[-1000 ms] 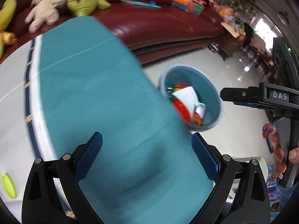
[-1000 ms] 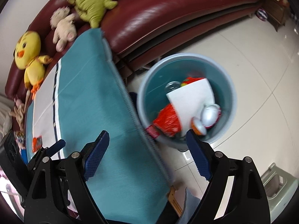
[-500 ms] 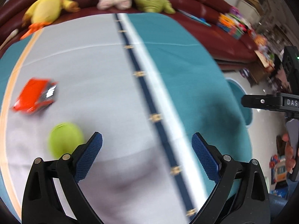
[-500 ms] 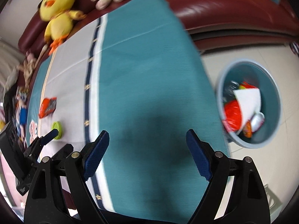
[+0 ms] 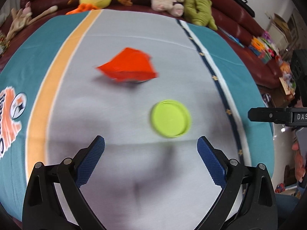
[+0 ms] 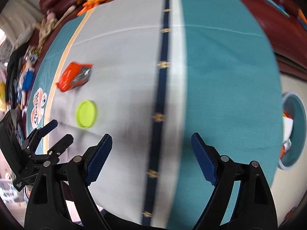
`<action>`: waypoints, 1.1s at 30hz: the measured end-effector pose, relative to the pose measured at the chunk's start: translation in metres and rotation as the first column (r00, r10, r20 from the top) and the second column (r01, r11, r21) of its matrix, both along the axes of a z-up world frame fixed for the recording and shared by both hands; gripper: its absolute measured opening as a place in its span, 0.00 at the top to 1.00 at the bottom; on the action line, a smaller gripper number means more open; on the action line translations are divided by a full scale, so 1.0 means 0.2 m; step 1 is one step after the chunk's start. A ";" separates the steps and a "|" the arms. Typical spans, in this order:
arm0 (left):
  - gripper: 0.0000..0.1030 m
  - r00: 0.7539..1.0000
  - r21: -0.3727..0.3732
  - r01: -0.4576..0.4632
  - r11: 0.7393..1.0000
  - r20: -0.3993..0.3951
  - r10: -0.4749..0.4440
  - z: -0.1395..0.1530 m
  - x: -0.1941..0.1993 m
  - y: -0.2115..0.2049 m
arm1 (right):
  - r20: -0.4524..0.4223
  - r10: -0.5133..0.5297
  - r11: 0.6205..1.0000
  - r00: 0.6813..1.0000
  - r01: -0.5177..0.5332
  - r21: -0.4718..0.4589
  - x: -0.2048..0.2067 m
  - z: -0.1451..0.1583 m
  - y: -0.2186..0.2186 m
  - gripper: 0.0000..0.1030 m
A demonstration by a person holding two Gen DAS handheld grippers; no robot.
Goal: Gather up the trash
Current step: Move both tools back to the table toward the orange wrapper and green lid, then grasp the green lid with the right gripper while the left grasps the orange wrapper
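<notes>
Crumpled orange wrapper (image 5: 127,68) beside round lime lid (image 5: 170,121).

Orange wrapper (image 5: 128,67) motion-blurred, print unreadable; bin (image 6: 293,130) cut off by table edge, contents mostly hidden.

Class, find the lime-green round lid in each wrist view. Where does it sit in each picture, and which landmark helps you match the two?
Left wrist: green lid right of centre, below the red wrapper.
Right wrist: green lid at left, below the red wrapper.
Shared landmark: the navy stripe, right of the lid.
</notes>
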State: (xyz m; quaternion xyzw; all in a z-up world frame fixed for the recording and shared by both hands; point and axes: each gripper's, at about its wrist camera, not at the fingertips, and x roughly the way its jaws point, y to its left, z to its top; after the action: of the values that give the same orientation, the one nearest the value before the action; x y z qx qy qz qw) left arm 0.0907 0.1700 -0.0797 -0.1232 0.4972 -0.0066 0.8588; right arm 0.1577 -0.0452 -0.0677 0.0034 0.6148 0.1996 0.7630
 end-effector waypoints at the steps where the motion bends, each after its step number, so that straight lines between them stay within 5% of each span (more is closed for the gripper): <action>1: 0.06 1.000 0.001 -0.005 1.000 -0.001 0.005 0.00 -0.02 0.03 | -0.001 0.015 1.000 1.000 -0.015 0.000 0.00 -0.01 0.05 0.22; 11: 0.06 0.998 0.035 -0.051 0.998 -0.021 0.052 -0.07 -0.17 0.27 | -0.027 0.173 0.985 0.985 -0.173 0.000 -0.04 -0.10 0.54 0.22; 21: 0.06 0.997 0.047 -0.080 0.996 -0.012 0.081 -0.07 -0.20 0.37 | 0.018 0.197 0.980 0.980 -0.196 -0.037 -0.03 -0.16 0.69 0.23; 27: 0.06 0.997 0.056 -0.080 0.995 -0.005 0.080 -0.07 -0.18 0.38 | 0.074 0.250 0.964 0.965 -0.241 -0.112 -0.07 -0.19 0.77 0.48; 33: 0.06 0.998 0.041 -0.060 0.997 0.005 0.060 -0.06 -0.09 0.34 | 0.071 0.222 0.973 0.972 -0.217 -0.077 -0.01 -0.16 0.69 0.48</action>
State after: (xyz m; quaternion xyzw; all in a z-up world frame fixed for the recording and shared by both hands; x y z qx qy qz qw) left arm 0.0725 0.2389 -0.0908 -0.1203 0.4915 0.0293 0.8620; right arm 0.1558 0.0921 -0.0996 -0.0987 0.5874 0.2615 0.7595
